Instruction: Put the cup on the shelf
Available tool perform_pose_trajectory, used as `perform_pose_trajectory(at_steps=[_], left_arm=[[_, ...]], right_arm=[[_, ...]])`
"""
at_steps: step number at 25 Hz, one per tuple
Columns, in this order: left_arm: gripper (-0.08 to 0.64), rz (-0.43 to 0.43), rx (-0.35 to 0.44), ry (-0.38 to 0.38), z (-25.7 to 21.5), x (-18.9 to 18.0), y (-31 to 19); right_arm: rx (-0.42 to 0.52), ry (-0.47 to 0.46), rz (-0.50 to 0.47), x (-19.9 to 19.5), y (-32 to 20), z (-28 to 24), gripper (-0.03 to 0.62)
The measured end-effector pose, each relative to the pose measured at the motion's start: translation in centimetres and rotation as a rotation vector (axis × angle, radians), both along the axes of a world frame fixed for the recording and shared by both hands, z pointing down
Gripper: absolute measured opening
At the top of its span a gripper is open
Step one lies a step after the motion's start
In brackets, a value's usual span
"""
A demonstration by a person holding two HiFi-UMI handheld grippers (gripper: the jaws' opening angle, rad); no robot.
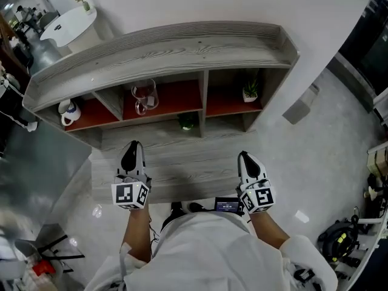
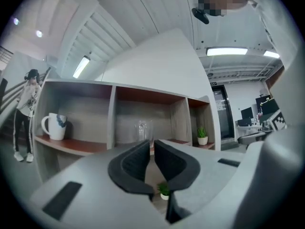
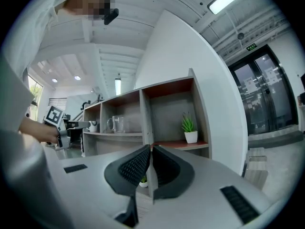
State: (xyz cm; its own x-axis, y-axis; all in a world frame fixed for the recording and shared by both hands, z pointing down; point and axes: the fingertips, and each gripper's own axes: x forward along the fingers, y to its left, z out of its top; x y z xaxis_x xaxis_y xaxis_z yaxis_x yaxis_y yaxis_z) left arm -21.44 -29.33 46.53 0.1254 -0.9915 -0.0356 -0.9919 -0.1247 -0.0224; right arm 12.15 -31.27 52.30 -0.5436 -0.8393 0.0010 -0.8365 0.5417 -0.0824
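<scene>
The left gripper (image 1: 133, 147) hovers near the shelf (image 1: 182, 50), its jaws a narrow slit apart with nothing between. The glass cup (image 1: 145, 96) stands in the shelf's middle compartment, beyond both grippers. The right gripper (image 1: 245, 157) has its jaws closed, empty.

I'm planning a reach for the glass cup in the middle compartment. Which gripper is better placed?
Left. The left gripper sits almost straight in front of the glass cup; the right gripper is off toward the plant compartment. Both are empty.
</scene>
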Motion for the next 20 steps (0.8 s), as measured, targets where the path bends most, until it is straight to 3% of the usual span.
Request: perform_pose_trajectory(at_steps=[3,9,16,20], left_arm=[[0.02,-0.033,-0.002,0.023,0.9,0.6,3.1],[0.009,-0.124,-0.039,-0.005,2.6,0.8,7.8],[0.009,-0.164,-0.057,0.019,3.4,-0.3,12.5],[0.009,-0.152,-0.023,0.044,2.7,-1.0,15.1]], right_arm=[[0.011,-0.003,-0.063,-1.1,0.1,-0.2,0.042],[0.04,-0.018,-0.148,-2.9,0.4,-0.6,0.042],[0.041,-0.042,-0.144,-4.1,1.7,-0.6,0.041],[0.065,-0.031,-0.16,-5.7,4.2,-1.8,0.042]])
